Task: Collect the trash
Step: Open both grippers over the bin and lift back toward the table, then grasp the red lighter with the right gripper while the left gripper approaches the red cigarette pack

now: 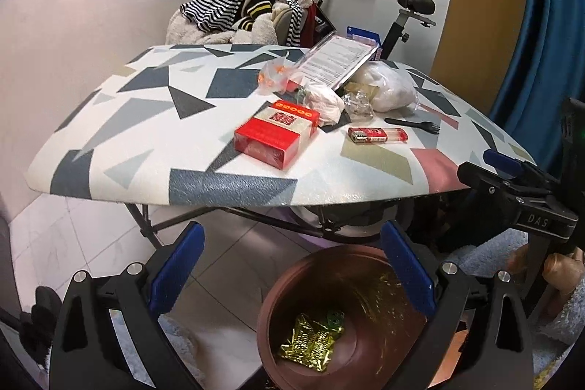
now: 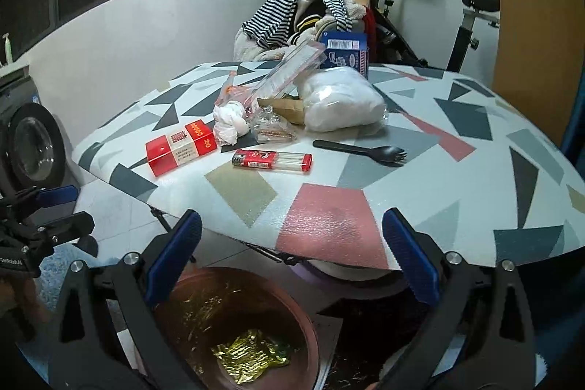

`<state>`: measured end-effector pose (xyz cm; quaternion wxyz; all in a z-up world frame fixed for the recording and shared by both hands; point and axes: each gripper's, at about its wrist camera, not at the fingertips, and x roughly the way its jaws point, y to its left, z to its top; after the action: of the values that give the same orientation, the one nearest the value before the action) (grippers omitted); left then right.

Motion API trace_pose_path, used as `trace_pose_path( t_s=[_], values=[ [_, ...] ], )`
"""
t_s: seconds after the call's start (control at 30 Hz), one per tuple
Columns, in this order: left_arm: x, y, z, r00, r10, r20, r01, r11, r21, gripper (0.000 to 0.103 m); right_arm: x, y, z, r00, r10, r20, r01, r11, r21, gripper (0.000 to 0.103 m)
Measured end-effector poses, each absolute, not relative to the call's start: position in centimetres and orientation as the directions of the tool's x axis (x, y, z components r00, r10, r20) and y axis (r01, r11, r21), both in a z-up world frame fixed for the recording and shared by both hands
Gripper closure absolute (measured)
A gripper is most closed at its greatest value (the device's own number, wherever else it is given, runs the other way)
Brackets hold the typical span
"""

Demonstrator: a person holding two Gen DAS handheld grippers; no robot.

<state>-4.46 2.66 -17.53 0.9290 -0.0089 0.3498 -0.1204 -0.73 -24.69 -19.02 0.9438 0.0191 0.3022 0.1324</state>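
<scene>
A brown bin (image 1: 365, 346) (image 2: 292, 313) stands on the floor under the table's near edge, with a gold foil wrapper (image 1: 310, 342) (image 2: 252, 357) inside. My left gripper (image 1: 292, 265) hangs open over the bin, empty. My right gripper (image 2: 292, 251) is open and empty too, just off the table edge. On the patterned table (image 1: 128, 148) (image 2: 475, 170) lie a crumpled white tissue (image 1: 325, 103) (image 2: 228, 123), clear plastic wrappers (image 1: 360, 106) (image 2: 272, 128), an orange-printed bag (image 1: 272, 77) (image 2: 230, 86), a red cigarette pack (image 1: 278, 137) (image 2: 181, 147), a red lighter (image 1: 376, 135) (image 2: 272, 160) and a black spork (image 1: 413, 124) (image 2: 360, 150).
A white stuffed bag (image 1: 391, 86) (image 2: 343, 101), a clear plastic box (image 1: 340, 61) (image 2: 289, 72) and a blue carton (image 2: 345, 50) crowd the table's far side. Behind are a clothes pile (image 1: 248, 10), an exercise bike (image 2: 438, 24) and a washing machine (image 2: 33, 148). The right gripper body (image 1: 519, 203) shows at right.
</scene>
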Motion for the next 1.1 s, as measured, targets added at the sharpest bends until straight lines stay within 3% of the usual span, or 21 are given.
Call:
trace_pose_path(
  t_s=[0.37, 0.77, 1.1],
  values=[
    [-2.9, 3.4, -17.2, 0.720, -0.219, -0.658, 0.198, 0.974, -0.108, 0.008, 0.6, -25.2, -20.0, 0.754, 0.188, -0.630, -0.162, 0.982, 0.099, 0.006],
    [-0.2, 4.2, -16.1, 0.713, -0.223, -0.665, 0.180, 0.975, -0.134, 0.008, 5.5, -22.9, -21.2, 0.660, 0.230, -0.715, -0.139, 0.973, 0.184, 0.006],
    [2.2, 6.2, -15.6, 0.716, -0.207, -0.667, 0.144, 0.978, -0.148, 0.008, 10.3, -17.9, -21.3, 0.634, 0.170, -0.754, -0.112, 0.985, 0.128, 0.005]
  ],
)
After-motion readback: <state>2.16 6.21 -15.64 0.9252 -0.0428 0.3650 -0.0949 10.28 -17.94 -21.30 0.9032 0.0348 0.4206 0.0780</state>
